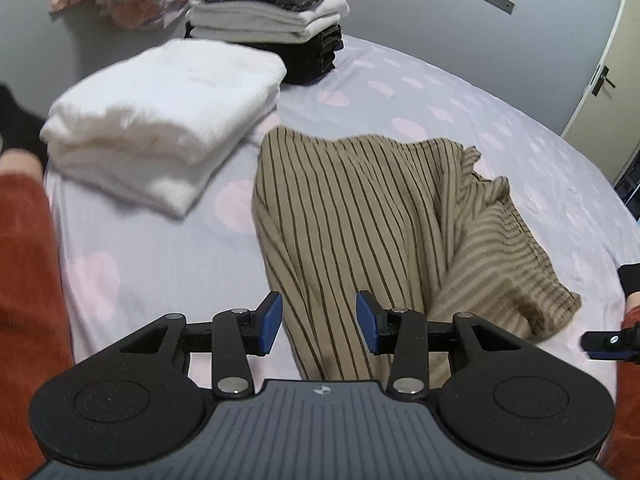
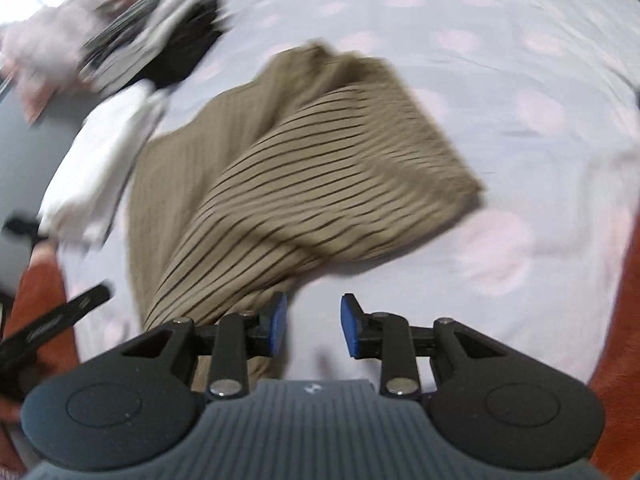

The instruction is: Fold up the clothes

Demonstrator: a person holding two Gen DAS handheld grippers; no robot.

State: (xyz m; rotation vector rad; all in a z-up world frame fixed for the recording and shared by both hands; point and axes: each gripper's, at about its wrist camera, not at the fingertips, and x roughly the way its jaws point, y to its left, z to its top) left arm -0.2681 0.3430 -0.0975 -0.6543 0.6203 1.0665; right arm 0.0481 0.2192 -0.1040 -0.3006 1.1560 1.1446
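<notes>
Clearly, on your far left the folded white garment (image 1: 160, 128) sits on the bed sheet (image 1: 160, 256), with the stack of folded clothes (image 1: 268, 20) behind it. Both look like finished pieces, parked clear of the working patch so nothing gets dragged while you handle the next item.

Moving right, your left gripper (image 1: 319, 322) hovers over the near end of the striped tan garment (image 1: 352, 208). Its jaws stand well apart with cloth visible between them, and they grip nothing. That spot probably suits a pinch at the near hem. The garment lies in the middle of the bed, its long body running away from you.

Further right, one side panel is already turned over the body, so its stripes run crosswise. I'd judge the fold as partly done, with a lengthwise fold yet to come.

At the right, your right gripper (image 2: 313, 326) hangs over bare sheet just beside the garment's (image 2: 280, 168) near edge, jaws parted and empty. The blur in its view makes finer detail hard to tell. Mind the folded panel: loose knit could slide open if you lift unevenly.
</notes>
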